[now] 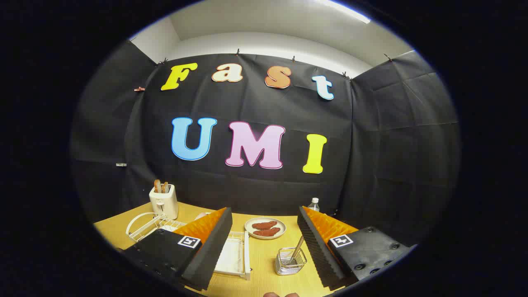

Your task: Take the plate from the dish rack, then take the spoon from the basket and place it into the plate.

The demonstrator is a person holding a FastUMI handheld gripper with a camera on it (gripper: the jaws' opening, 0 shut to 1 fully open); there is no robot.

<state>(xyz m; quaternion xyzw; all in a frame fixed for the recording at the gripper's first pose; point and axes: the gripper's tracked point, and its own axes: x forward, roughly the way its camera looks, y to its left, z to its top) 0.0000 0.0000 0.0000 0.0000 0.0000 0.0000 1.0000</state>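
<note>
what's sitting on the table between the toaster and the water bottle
In the gripper view, a plate of reddish-brown food lies between toaster and bottle; open fingers grip nothing.

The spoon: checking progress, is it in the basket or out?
In: the spoon leans in the wire basket between the open gripper fingers.
</note>
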